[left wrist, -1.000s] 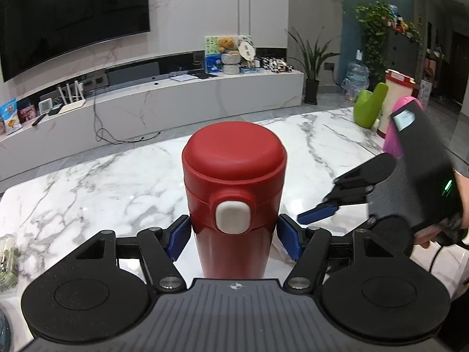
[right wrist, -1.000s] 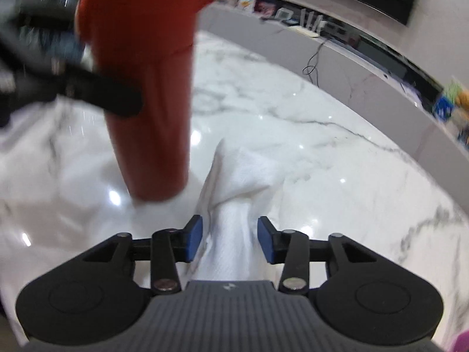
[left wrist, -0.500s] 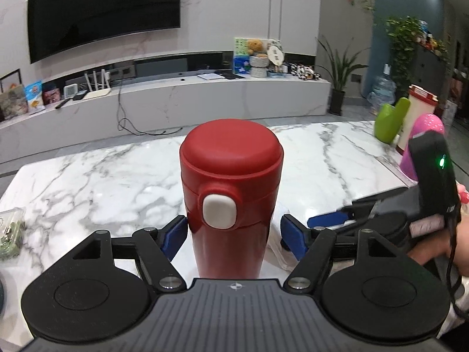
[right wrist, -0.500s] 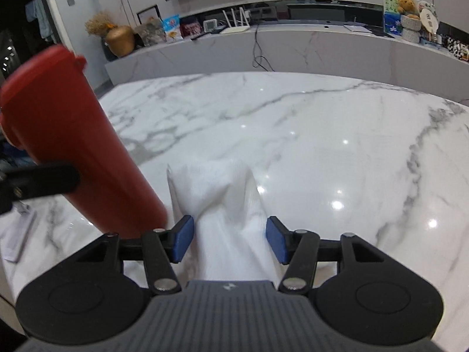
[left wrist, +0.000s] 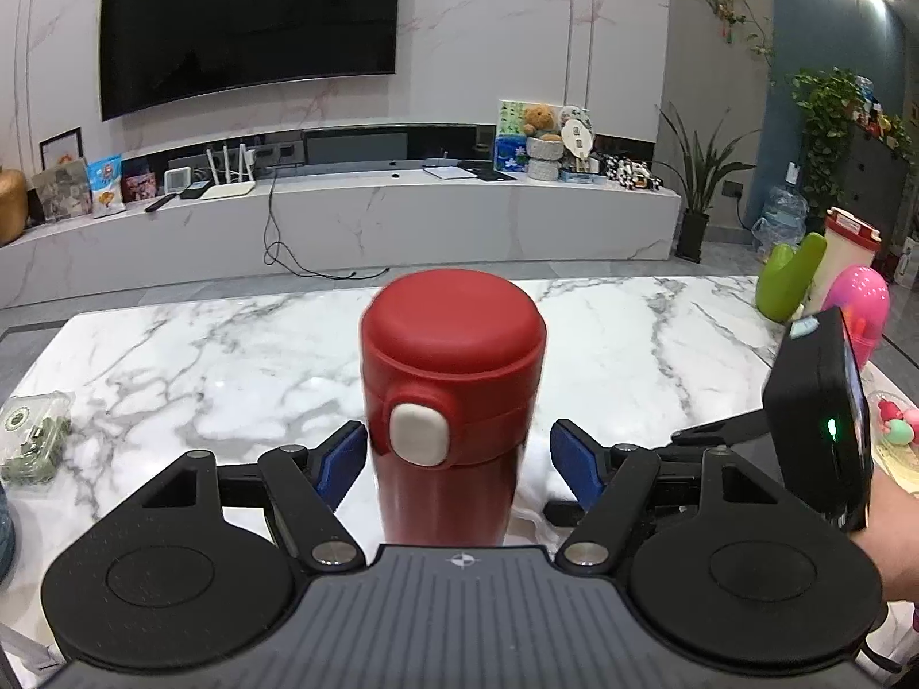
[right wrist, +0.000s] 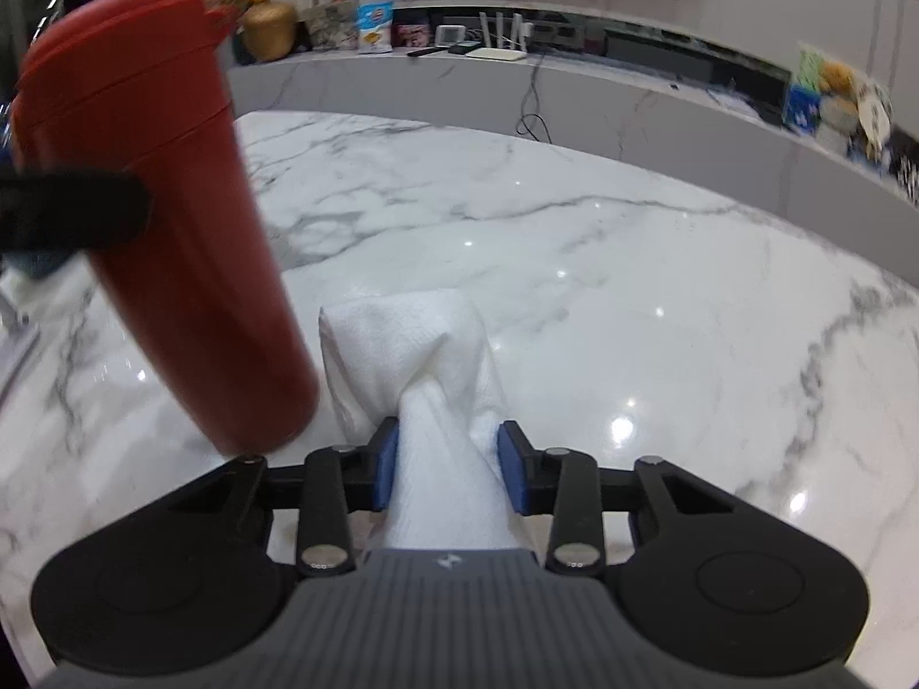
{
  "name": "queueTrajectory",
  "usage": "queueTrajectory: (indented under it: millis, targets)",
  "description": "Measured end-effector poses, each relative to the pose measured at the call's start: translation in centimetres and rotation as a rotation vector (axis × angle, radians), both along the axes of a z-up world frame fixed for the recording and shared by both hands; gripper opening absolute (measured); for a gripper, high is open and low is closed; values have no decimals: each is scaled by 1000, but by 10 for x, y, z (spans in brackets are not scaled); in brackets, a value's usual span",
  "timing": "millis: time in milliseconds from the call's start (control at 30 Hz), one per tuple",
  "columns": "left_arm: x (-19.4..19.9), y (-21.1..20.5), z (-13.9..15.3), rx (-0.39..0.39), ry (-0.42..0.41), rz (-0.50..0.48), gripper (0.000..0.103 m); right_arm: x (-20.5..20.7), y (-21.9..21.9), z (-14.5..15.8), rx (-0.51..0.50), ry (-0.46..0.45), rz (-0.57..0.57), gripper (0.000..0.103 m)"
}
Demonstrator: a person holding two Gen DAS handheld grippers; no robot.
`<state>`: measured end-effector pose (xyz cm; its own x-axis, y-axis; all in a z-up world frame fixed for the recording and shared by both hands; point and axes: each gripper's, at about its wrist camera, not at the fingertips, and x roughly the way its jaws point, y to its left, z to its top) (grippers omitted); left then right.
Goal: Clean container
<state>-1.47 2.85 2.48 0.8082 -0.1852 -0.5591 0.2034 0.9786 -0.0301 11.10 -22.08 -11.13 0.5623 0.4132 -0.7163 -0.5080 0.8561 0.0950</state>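
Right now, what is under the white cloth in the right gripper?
The marble table lies under the white cloth, whose far end rests on it beside the red bottle. The right gripper pinches the near end. Whatever the cloth covers is hidden.

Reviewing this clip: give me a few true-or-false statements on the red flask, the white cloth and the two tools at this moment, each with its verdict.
1. The red flask has its lid on. True.
2. The right tool is empty. False: its jaws have just been closing and now pinch the white cloth.
3. The left tool squeezes the flask. False: its jaws have been opening, and a gap shows at the right pad.
4. The flask stands on a marble table. True.
5. The cloth is draped over the flask's lid. False: it lies beside the flask's base.
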Motion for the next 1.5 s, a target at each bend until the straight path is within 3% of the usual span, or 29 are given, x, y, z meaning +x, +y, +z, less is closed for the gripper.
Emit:
queueTrajectory:
  millis: [200, 267, 433, 500, 733, 900, 1200, 1333, 1400, 1500]
  targets:
    - [4, 2, -3, 21, 10, -44, 66, 8, -17, 8, 151, 68, -58, 32]
    - [3, 2, -4, 46, 4, -75, 62, 9, -26, 21, 230, 63, -74, 32]
    - [6, 12, -4, 61, 4, -170, 61, 12, -45, 56, 462, 41, -76, 32]
    - [7, 14, -4, 61, 8, -199, 61, 12, -46, 68, 499, 15, -38, 32]
    - [9, 19, -6, 64, 15, -245, 61, 5, -26, 80, 428, -47, 109, 32]
    - [8, 20, -7, 62, 16, -249, 61, 0, -17, 84, 372, -77, 144, 32]
    - [10, 19, -6, 57, 21, -236, 61, 2, 9, 44, 157, 0, 166, 31]
    - [11, 18, -7, 42, 29, -198, 65, 4, 15, 28, 109, 30, 170, 31]
    - [11, 17, -7, 30, 43, -139, 73, 6, 16, 23, 109, 40, 158, 31]
    - [8, 15, -7, 4, 60, -70, 74, 8, 17, 18, 107, 39, 142, 31]
